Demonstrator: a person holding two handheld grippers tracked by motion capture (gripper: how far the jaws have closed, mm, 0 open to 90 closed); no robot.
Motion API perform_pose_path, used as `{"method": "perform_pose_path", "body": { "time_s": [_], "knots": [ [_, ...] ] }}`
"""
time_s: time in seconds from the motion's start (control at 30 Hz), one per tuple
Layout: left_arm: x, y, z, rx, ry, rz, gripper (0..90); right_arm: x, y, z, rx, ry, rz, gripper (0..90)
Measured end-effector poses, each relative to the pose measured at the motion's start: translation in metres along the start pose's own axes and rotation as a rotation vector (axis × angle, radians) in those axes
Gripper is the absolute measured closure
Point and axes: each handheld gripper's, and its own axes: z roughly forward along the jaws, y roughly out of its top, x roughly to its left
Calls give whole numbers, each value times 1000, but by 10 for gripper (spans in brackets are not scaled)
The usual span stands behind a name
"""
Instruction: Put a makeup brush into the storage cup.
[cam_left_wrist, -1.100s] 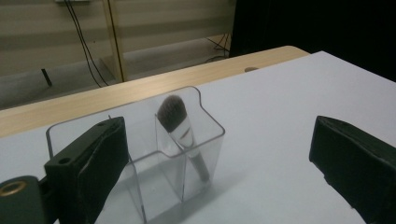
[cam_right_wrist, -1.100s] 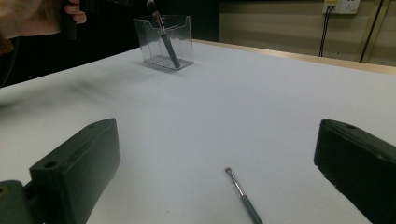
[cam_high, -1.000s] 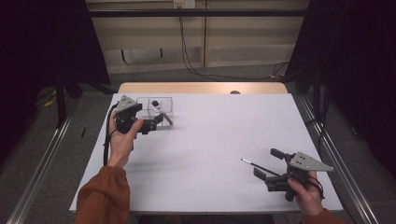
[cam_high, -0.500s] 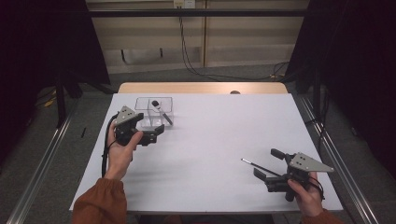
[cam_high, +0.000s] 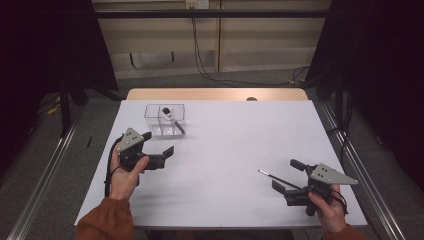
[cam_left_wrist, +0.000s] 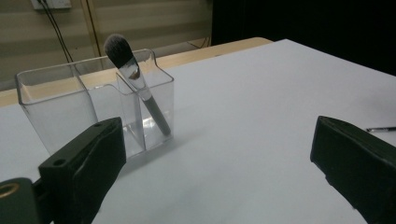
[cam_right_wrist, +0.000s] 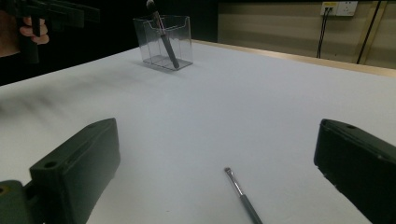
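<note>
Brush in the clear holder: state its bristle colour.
Dark bristles with pale tips, clearest in the left gripper view.

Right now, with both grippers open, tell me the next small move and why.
Probably ease the right gripper forward and down until its open fingers straddle the thin brush lying flat on the white table. The large brush already stands in the clear holder, and the left gripper is open, holding nothing.

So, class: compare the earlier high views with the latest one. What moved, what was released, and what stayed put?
The left gripper drew back from the clear holder toward the person, jaws open and empty; the large brush stands leaning in the holder's right compartment. The right gripper stayed open by the thin brush lying on the table.
</note>
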Motion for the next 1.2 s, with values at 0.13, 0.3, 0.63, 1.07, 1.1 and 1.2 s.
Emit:
{"method": "perform_pose_path", "body": {
  "time_s": [0.13,0.3,0.63,1.07,1.1,1.2],
  "knots": [
    [1,-7,-6,-26,21,-15,36,0,0,0,0,-1,1,0],
    [-3,-13,-18,-33,30,-30,34,0,0,-1,-3,-1,0,0],
    [-7,-27,-45,-75,56,-56,34,0,0,0,-2,-6,1,0],
    [-11,-42,-54,-76,48,-60,31,-1,1,0,-3,-23,10,0],
    [-12,-43,-55,-73,59,-65,30,-1,1,-1,-4,-23,10,0],
    [-13,-47,-57,-70,58,-69,30,-1,1,-1,-7,-30,15,0]
  ]
}}
